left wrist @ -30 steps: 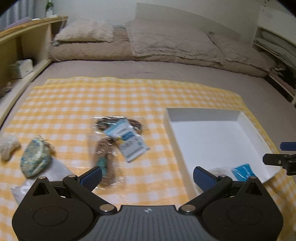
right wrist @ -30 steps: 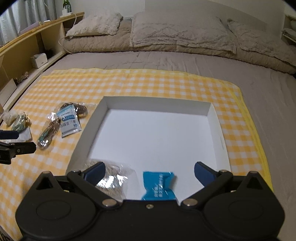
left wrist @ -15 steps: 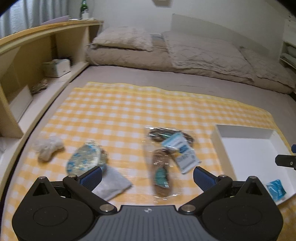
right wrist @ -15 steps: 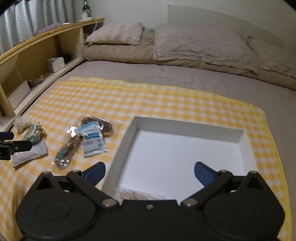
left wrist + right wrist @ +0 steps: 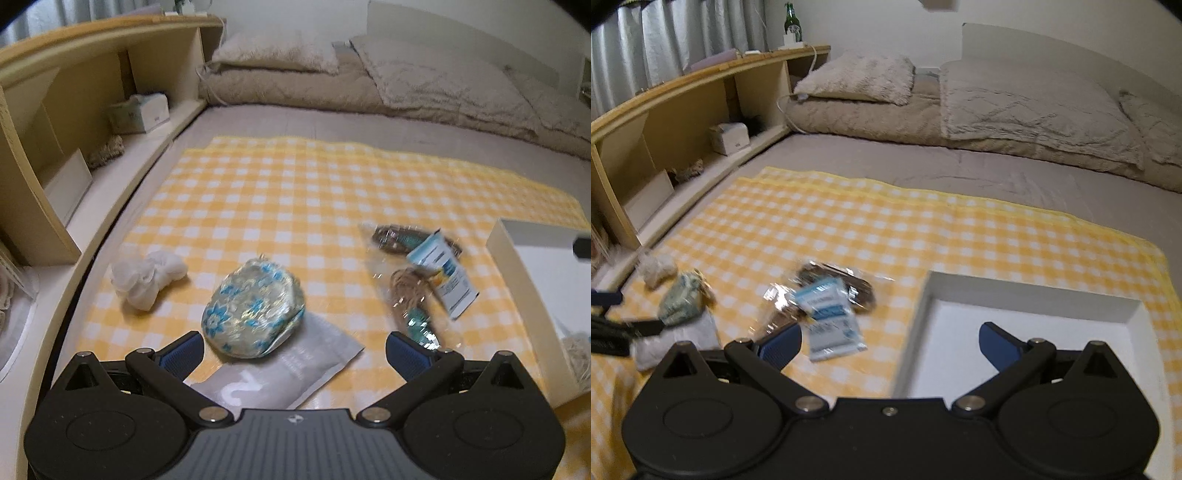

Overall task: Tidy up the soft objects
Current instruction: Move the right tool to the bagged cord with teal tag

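Observation:
On the yellow checked cloth [image 5: 295, 192] a blue-flowered pouch [image 5: 255, 310] rests on a grey sachet [image 5: 295, 369], straight ahead of my open, empty left gripper [image 5: 295, 350]. A white fluffy bundle [image 5: 147, 277] lies to their left. To the right are clear bags of brown items [image 5: 410, 302] and a white-blue packet [image 5: 447, 277]. The white tray [image 5: 517, 266] is at the far right. My right gripper [image 5: 890, 343] is open and empty, hovering between the packet [image 5: 831, 321] and the tray [image 5: 1027, 291]. The pouch [image 5: 681, 299] is at its far left.
A wooden shelf unit [image 5: 74, 110] with a tissue box [image 5: 140, 112] runs along the left of the bed. Pillows [image 5: 1015, 99] and a folded quilt lie at the head. The left gripper's fingers [image 5: 613, 325] show at the right wrist view's left edge.
Both grippers have swung left. The left one now faces the pouch and sachet instead of the tray. The right one has pulled back from over the tray, whose contents have left its view.

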Demonstrator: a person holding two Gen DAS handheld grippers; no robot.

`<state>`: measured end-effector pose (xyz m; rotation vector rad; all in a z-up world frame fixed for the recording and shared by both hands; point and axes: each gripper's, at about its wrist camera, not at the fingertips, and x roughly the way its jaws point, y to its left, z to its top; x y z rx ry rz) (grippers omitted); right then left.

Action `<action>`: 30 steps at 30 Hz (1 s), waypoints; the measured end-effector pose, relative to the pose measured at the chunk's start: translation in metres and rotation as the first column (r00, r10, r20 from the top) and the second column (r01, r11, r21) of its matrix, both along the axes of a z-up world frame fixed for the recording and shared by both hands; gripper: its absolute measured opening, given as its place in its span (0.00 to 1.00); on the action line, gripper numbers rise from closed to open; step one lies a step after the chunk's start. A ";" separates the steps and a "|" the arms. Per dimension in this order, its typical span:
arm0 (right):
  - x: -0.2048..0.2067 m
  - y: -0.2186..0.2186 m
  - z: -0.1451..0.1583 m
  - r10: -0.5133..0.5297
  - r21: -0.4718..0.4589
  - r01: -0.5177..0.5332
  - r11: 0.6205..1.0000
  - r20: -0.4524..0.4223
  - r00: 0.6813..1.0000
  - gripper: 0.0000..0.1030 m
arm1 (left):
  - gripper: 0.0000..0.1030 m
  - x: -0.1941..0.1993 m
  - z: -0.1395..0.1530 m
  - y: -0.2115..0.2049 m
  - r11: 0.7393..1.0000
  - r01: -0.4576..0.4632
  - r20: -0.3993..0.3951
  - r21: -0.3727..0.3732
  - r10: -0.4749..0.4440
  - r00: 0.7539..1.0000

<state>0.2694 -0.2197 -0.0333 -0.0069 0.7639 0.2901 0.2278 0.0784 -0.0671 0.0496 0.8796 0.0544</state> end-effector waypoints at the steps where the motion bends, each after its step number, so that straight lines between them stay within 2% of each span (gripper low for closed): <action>1: 0.003 0.004 0.000 0.000 0.019 0.000 1.000 -0.004 1.000 1.00 | 1.00 0.002 -0.003 0.003 1.000 -0.001 -0.008 0.008 0.001 1.000; 6: 0.012 0.028 -0.003 0.003 0.085 -0.003 0.996 0.002 1.000 1.00 | 1.00 0.010 -0.016 0.018 0.999 0.004 -0.016 0.033 -0.004 1.000; 11: 0.024 0.059 -0.017 0.047 0.058 -0.046 0.997 -0.020 0.999 1.00 | 1.00 0.018 -0.027 0.033 0.999 0.025 -0.028 -0.026 -0.026 0.999; 15: 0.035 0.077 -0.033 0.084 0.054 -0.081 0.995 -0.063 0.994 1.00 | 0.91 0.022 -0.038 0.040 0.997 0.047 -0.070 -0.061 -0.052 0.996; 19: 0.048 0.091 -0.050 0.094 0.089 -0.083 0.993 -0.129 0.987 1.00 | 0.85 0.019 -0.048 0.038 0.991 0.113 -0.136 -0.077 -0.123 0.983; 25: 0.058 0.112 -0.068 0.141 0.057 -0.133 0.989 -0.169 0.975 1.00 | 0.79 0.008 -0.055 0.028 0.975 0.202 -0.223 -0.089 -0.217 0.950; 27: 0.059 0.119 -0.074 0.160 0.040 -0.155 0.987 -0.197 0.967 0.97 | 0.78 0.004 -0.054 0.025 0.970 0.222 -0.236 -0.096 -0.239 0.942; 30: 0.058 0.129 -0.086 0.183 -0.001 -0.189 0.982 -0.235 0.955 0.91 | 0.78 0.001 -0.054 0.020 0.971 0.221 -0.238 -0.092 -0.237 0.942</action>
